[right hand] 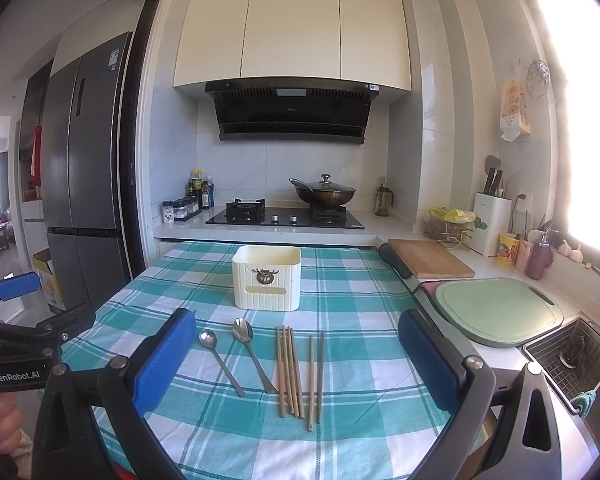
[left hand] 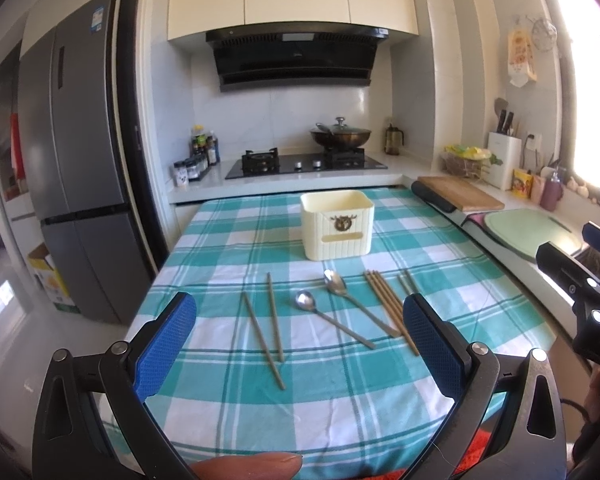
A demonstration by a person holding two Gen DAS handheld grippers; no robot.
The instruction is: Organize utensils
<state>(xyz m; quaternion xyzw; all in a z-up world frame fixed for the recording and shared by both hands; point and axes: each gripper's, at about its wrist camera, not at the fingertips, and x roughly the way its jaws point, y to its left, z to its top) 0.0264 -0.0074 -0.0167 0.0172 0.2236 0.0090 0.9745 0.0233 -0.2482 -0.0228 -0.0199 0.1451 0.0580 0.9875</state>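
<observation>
Plainly, both the left gripper and right gripper hung spread and empty. The four bunched chopsticks lay lengthwise dead ahead of the right one (nearer), short of the cream holder.

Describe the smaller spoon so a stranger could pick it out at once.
Start at the cream box on the checked cloth. Just in front lies a row of utensils: two spoons beside groups of chopsticks. The smaller spoon is the left one, with a rounder bowl lying nearer the viewer than the long spoon.
</observation>
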